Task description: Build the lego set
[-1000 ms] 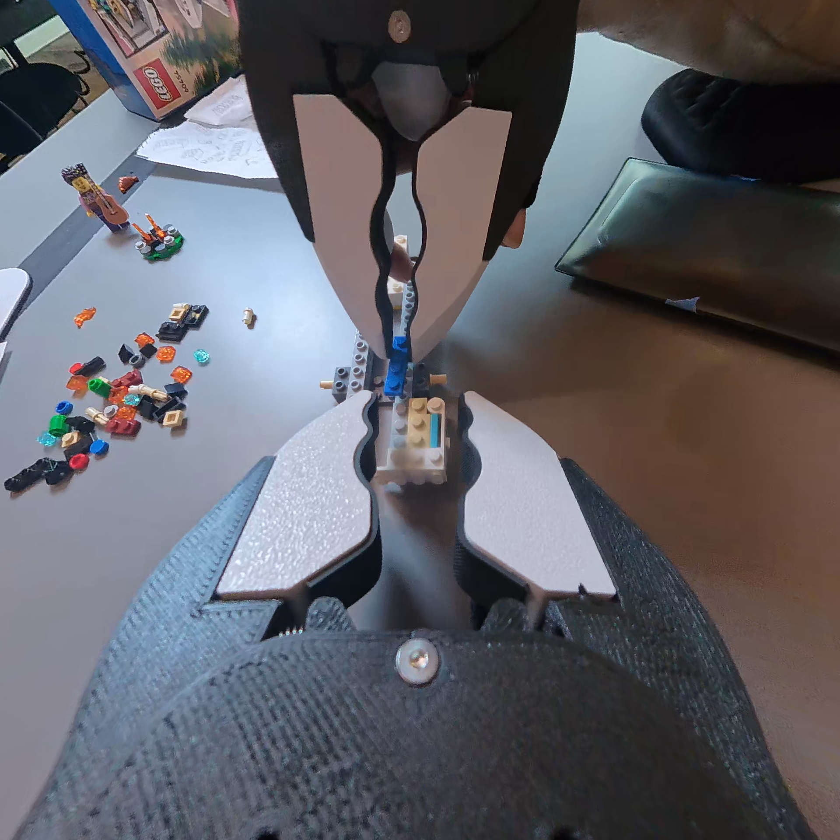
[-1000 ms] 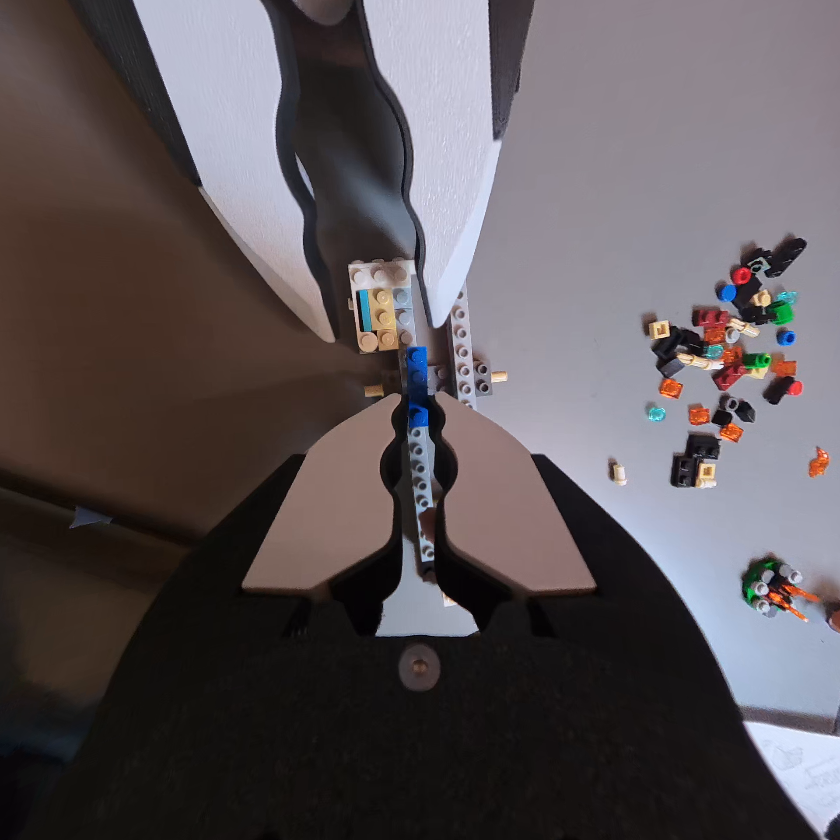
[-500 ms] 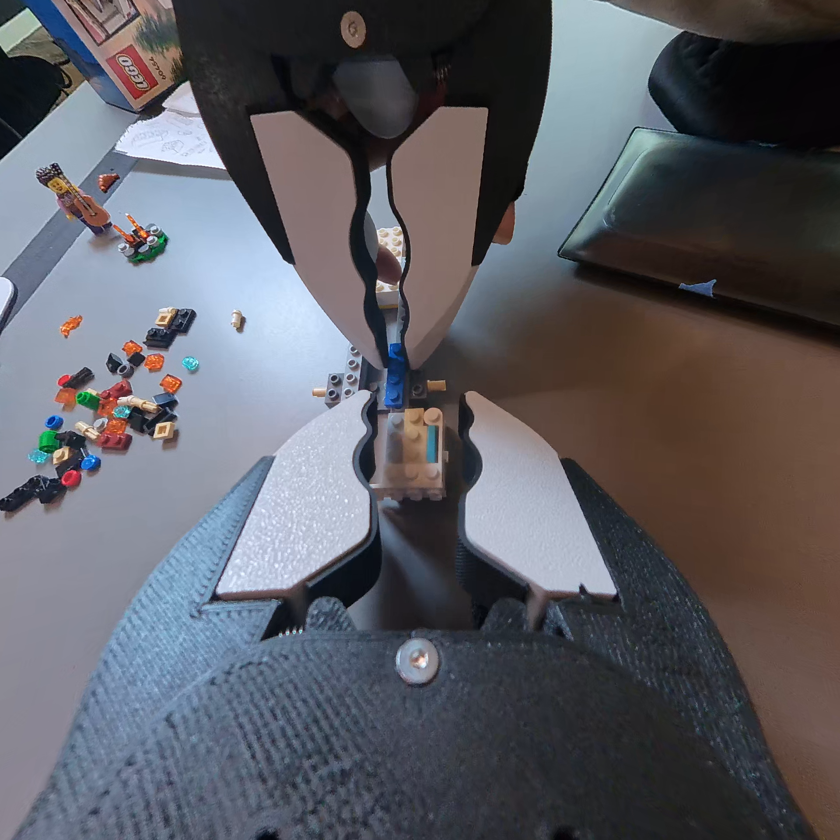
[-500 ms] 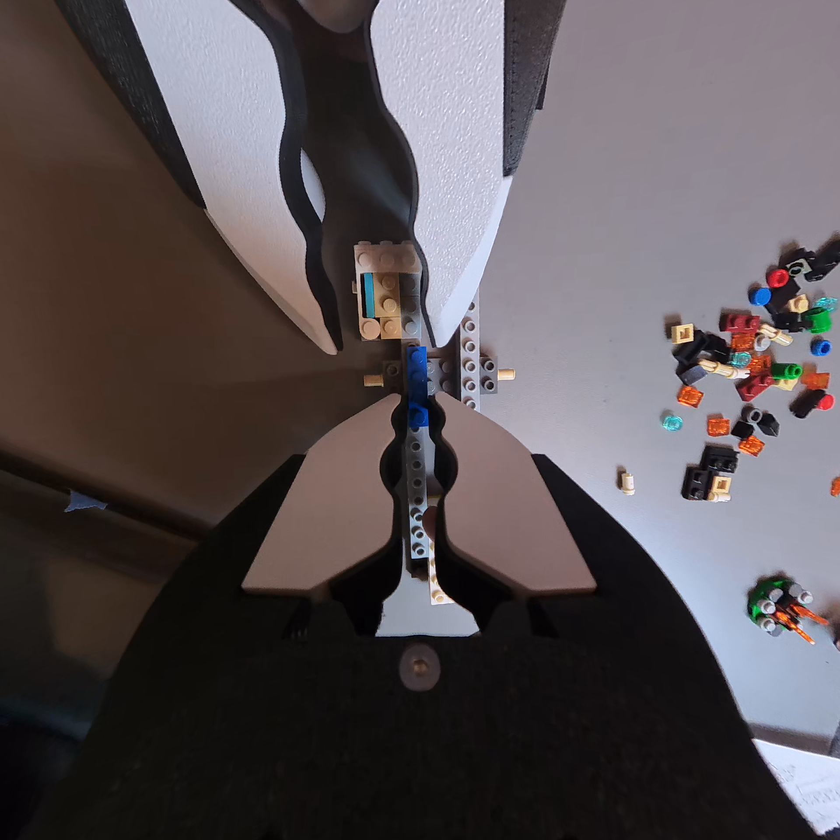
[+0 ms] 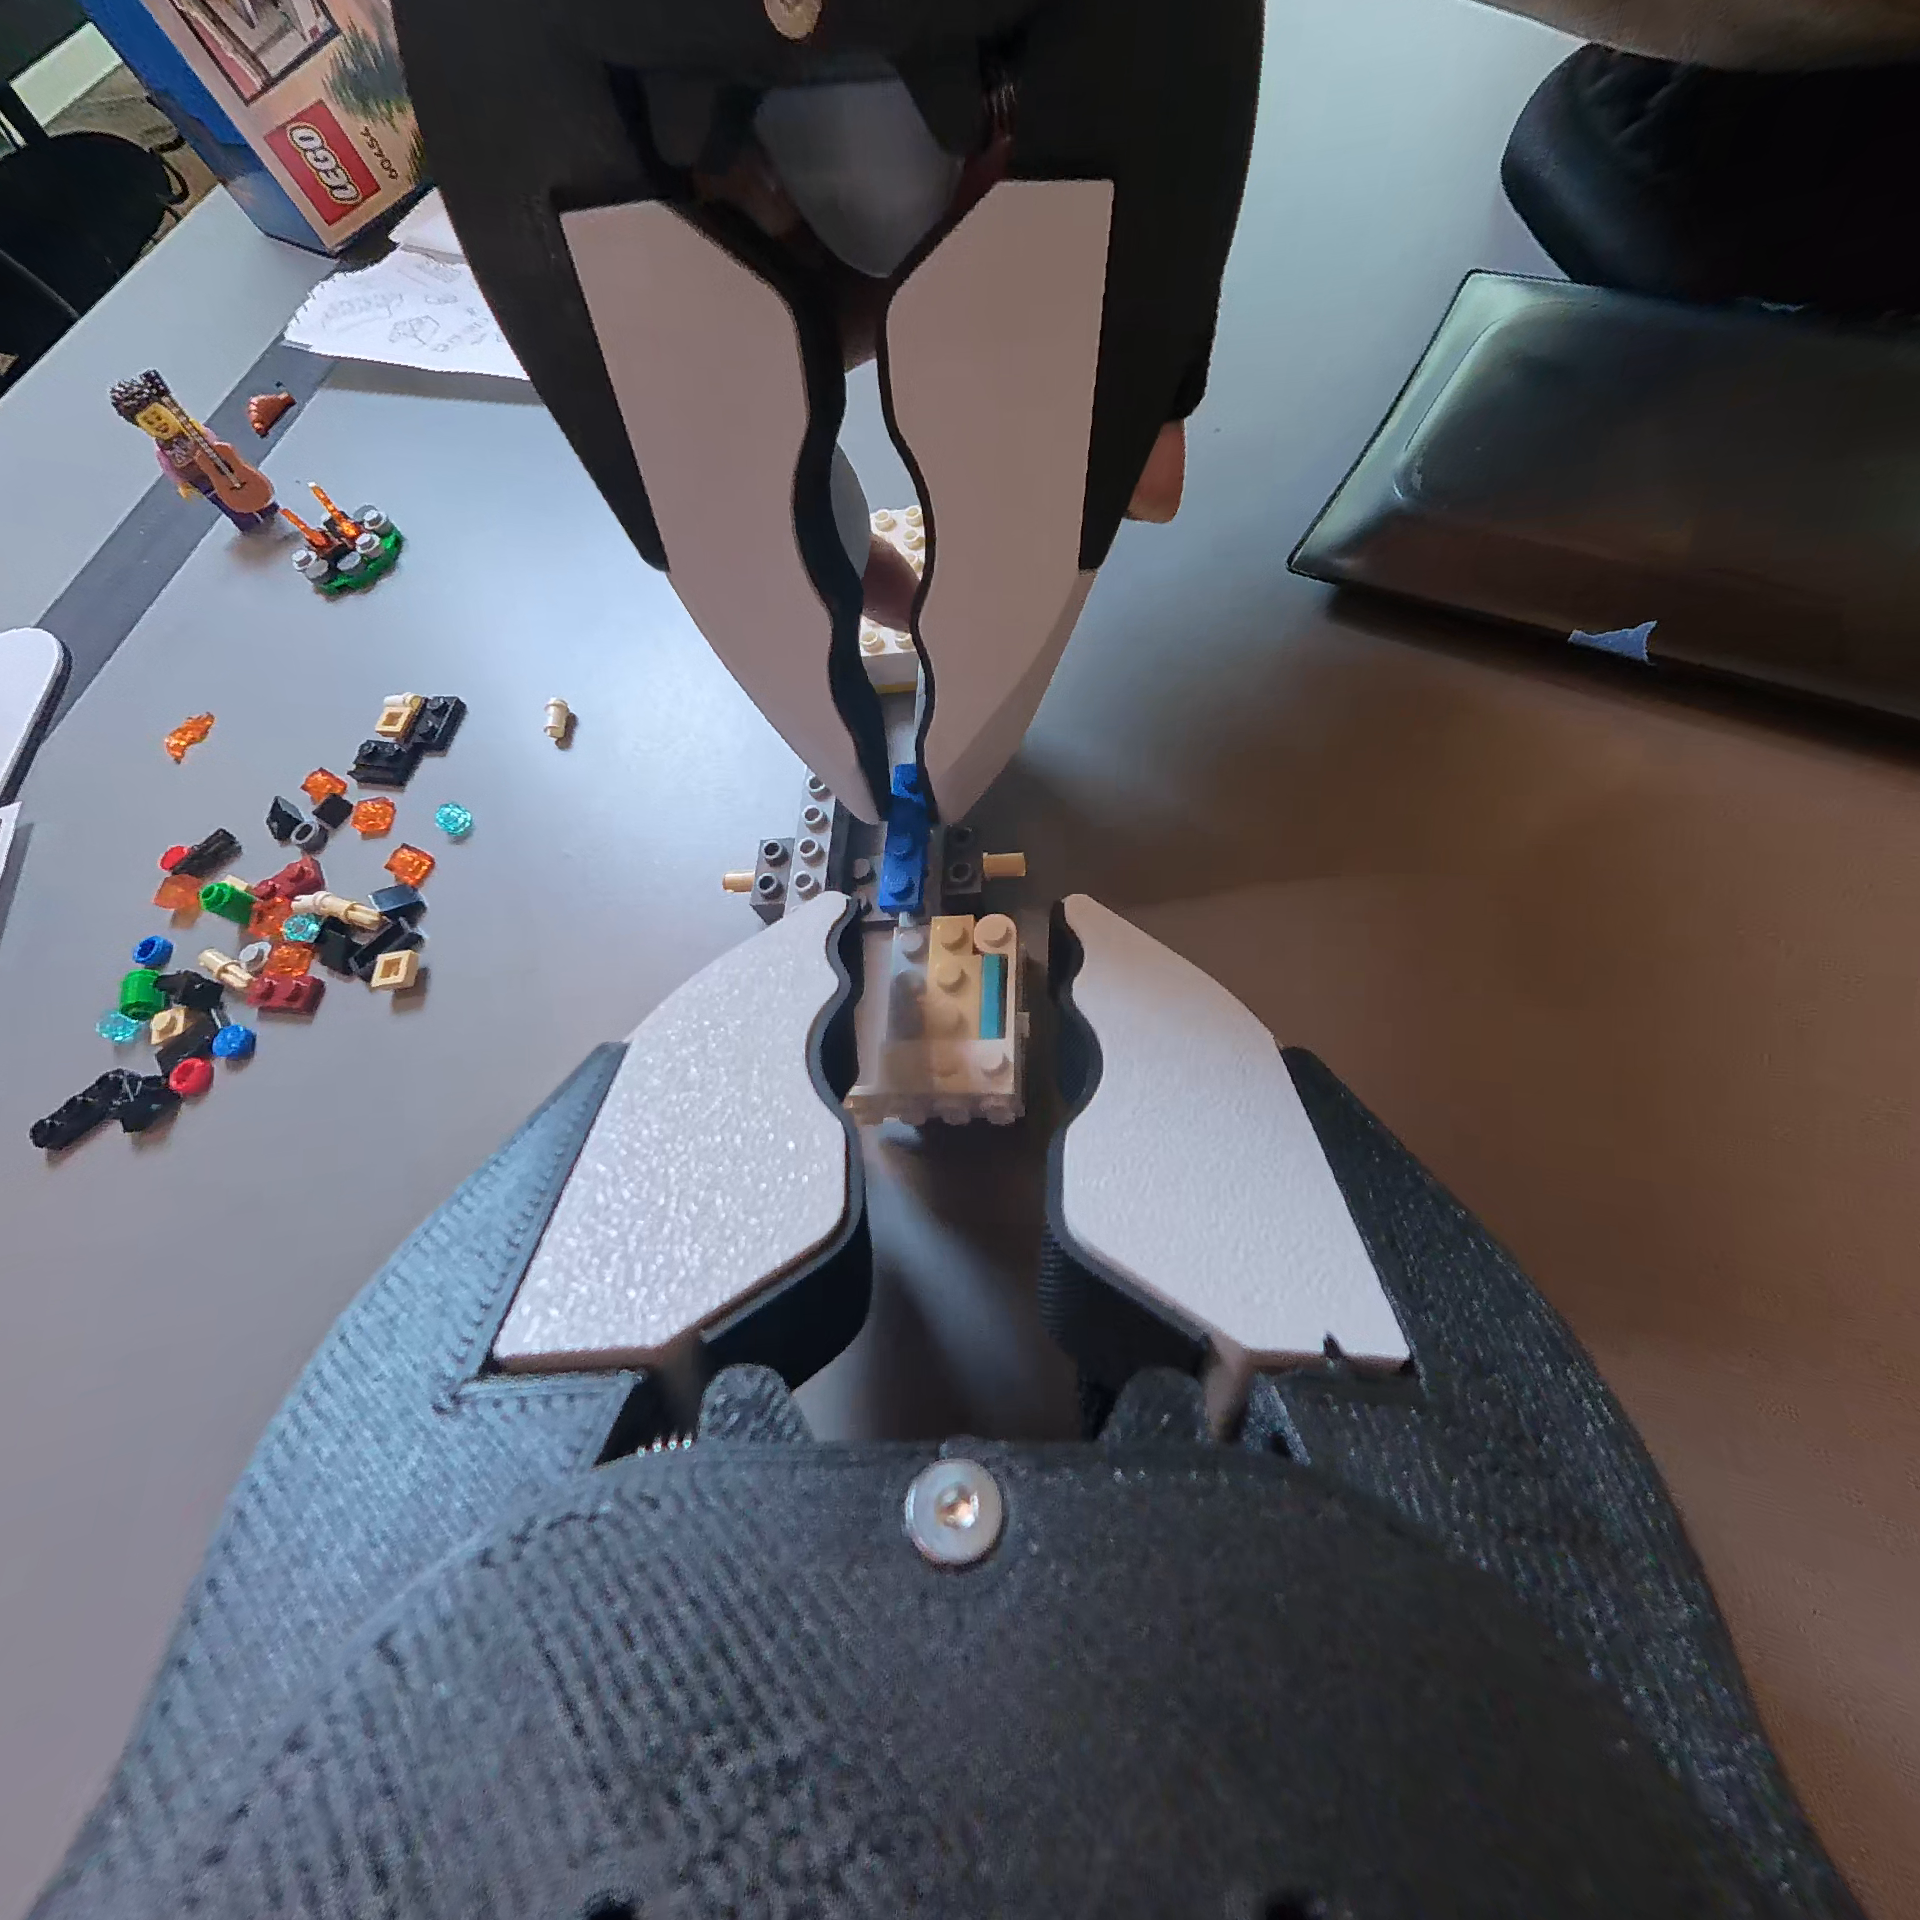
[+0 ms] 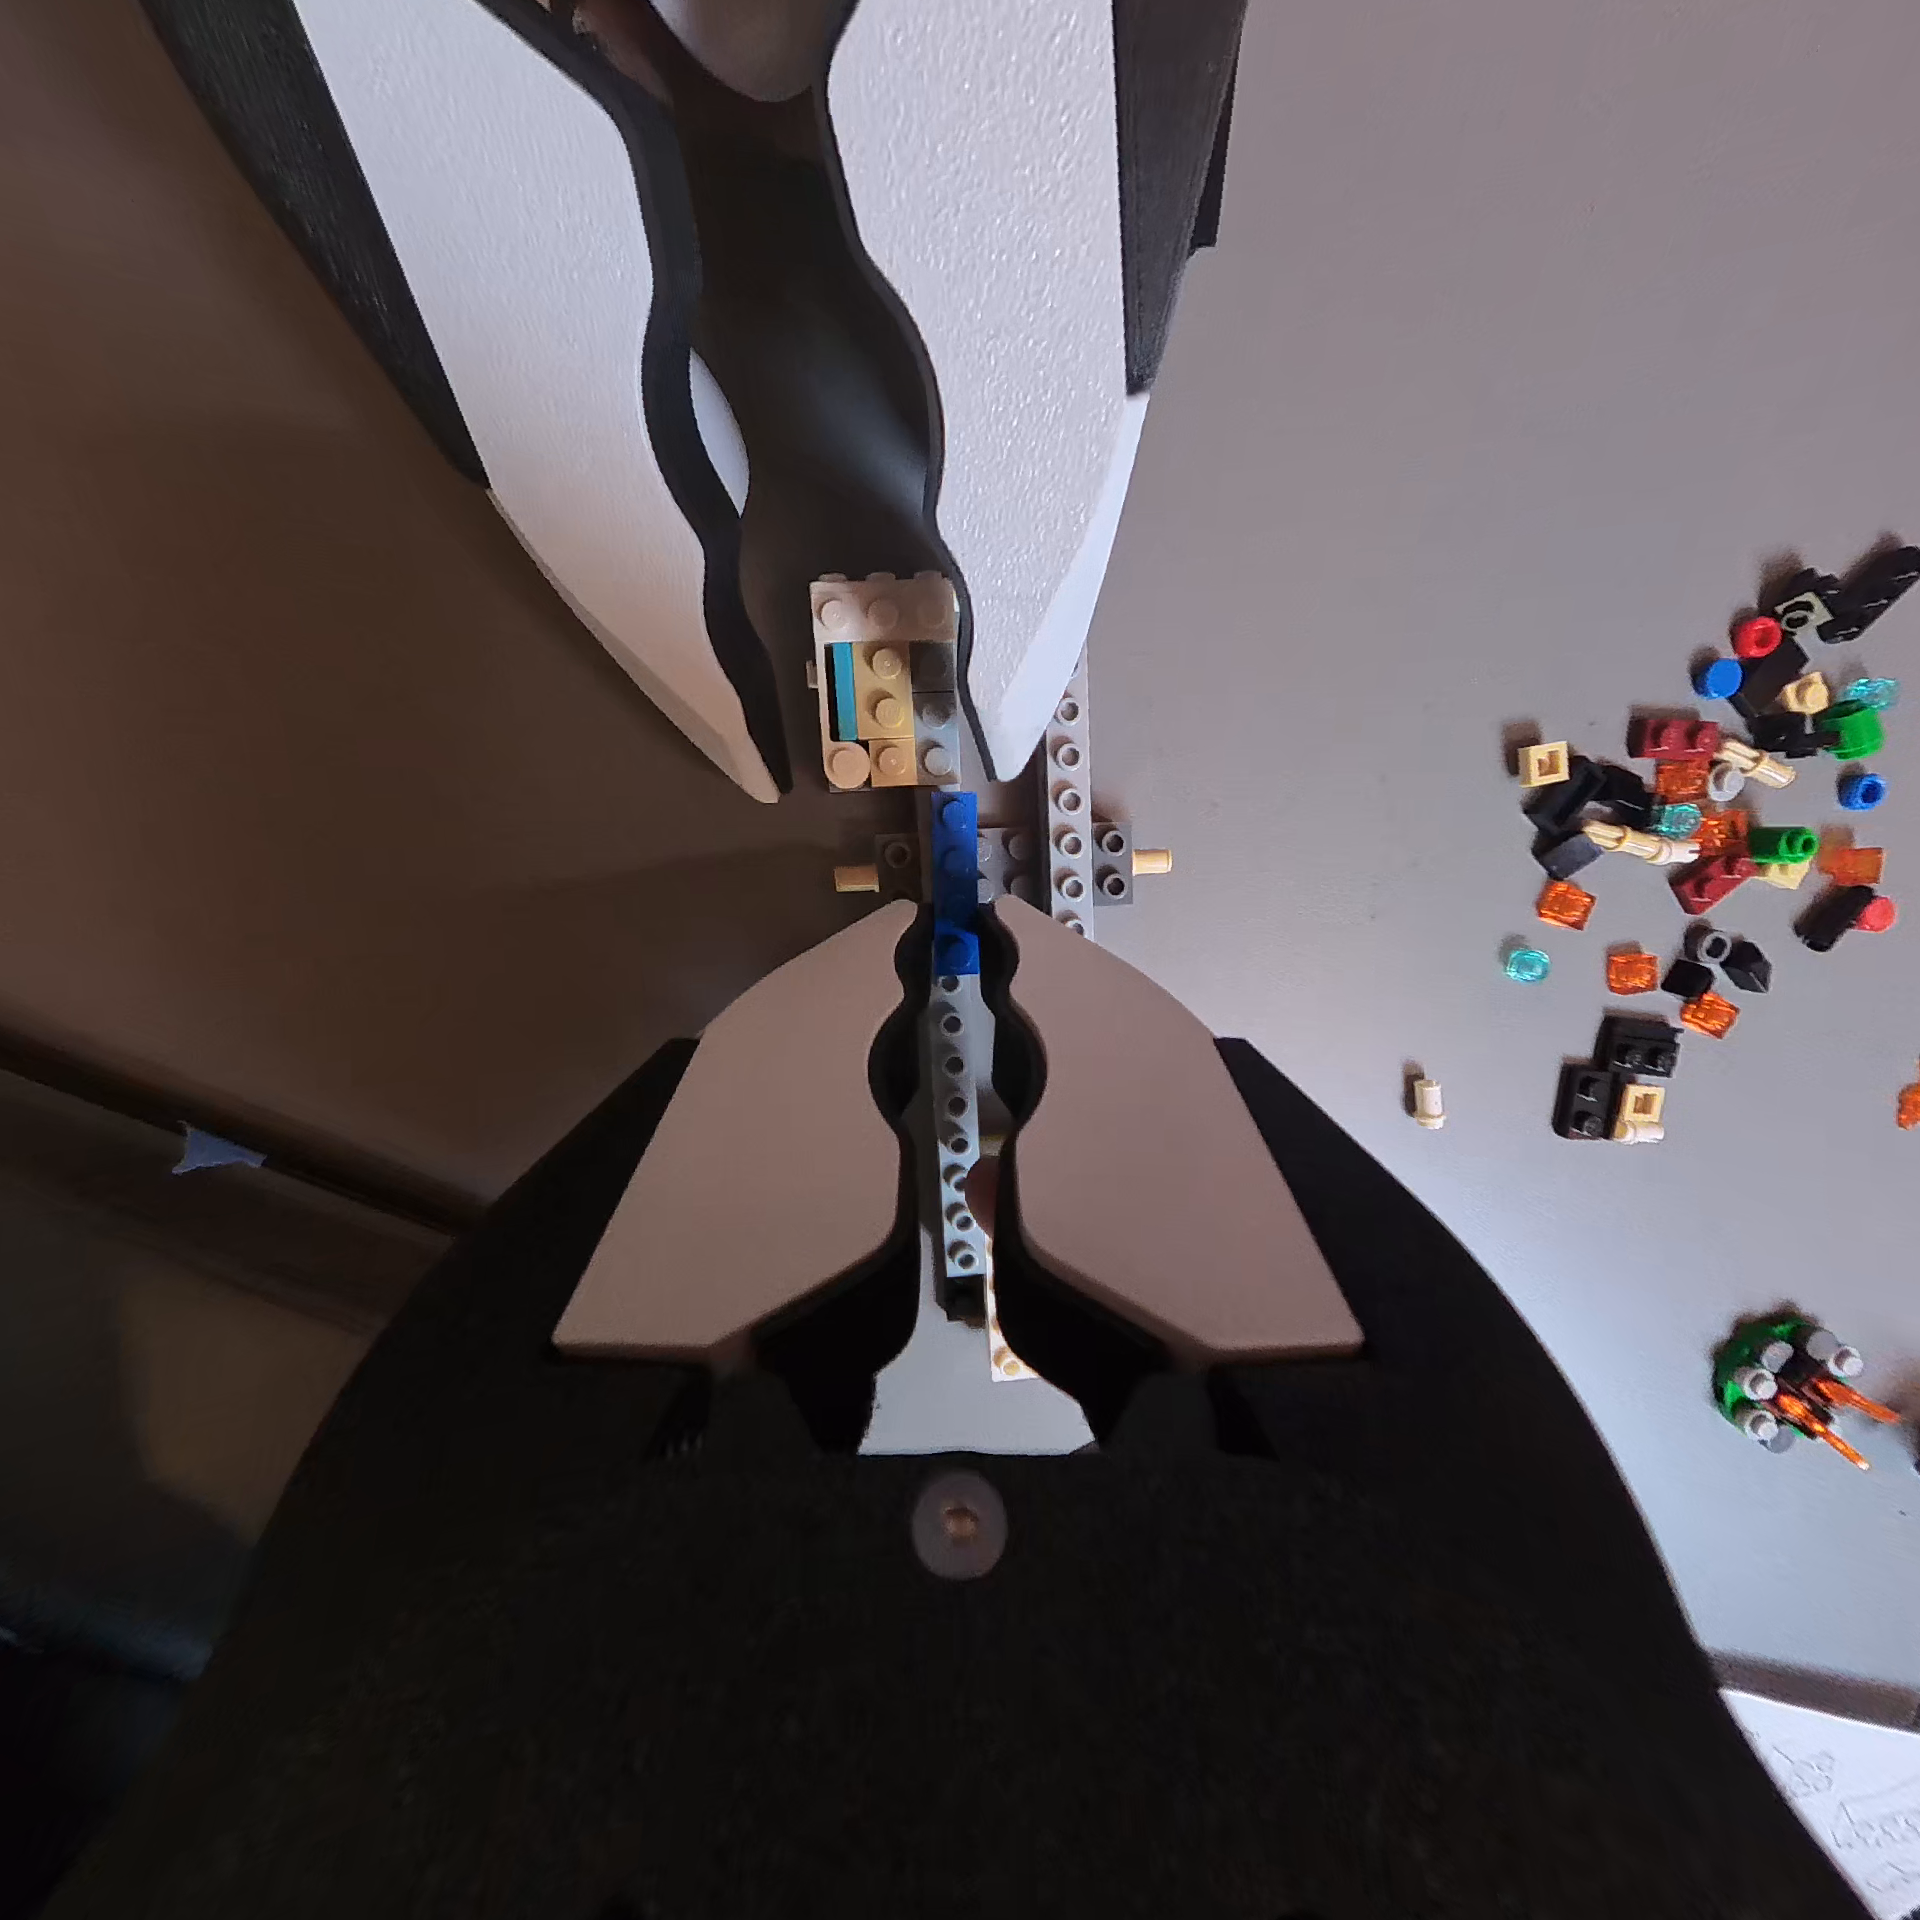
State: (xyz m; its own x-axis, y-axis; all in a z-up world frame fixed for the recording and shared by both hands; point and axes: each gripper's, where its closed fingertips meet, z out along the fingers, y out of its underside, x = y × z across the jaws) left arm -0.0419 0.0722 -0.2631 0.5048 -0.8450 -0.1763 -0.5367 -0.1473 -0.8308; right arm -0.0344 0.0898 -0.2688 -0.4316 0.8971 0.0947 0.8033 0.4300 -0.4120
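Observation:
My left gripper (image 5: 948, 914) is shut on a small white, tan and grey block assembly (image 5: 940, 1023) with a teal strip, held low over the grey table. My right gripper (image 6: 954, 914) faces it, shut on a long light-grey plate (image 6: 956, 1101) with a blue plate (image 6: 954, 862) on its front end. The blue plate's tip almost meets the assembly (image 6: 888, 686). In the left wrist view the right gripper (image 5: 899, 805) pinches the blue plate (image 5: 902, 842). A grey chassis with tan pins (image 6: 1070, 810) lies under and beside them. The left gripper (image 6: 883, 784) shows at the top of the right wrist view.
A pile of loose small pieces (image 5: 270, 914) lies to the left, also seen in the right wrist view (image 6: 1714, 810). A minifigure with a guitar (image 5: 192, 452), a campfire build (image 5: 348, 545), the set's box (image 5: 301, 125) and paper sheets (image 5: 416, 322) are farther back. A black case (image 5: 1621, 499) lies at the right.
Both grippers keep their hold. The two views drifted slightly sideways and back; the assembly and the blue plate stay nearly end to end.

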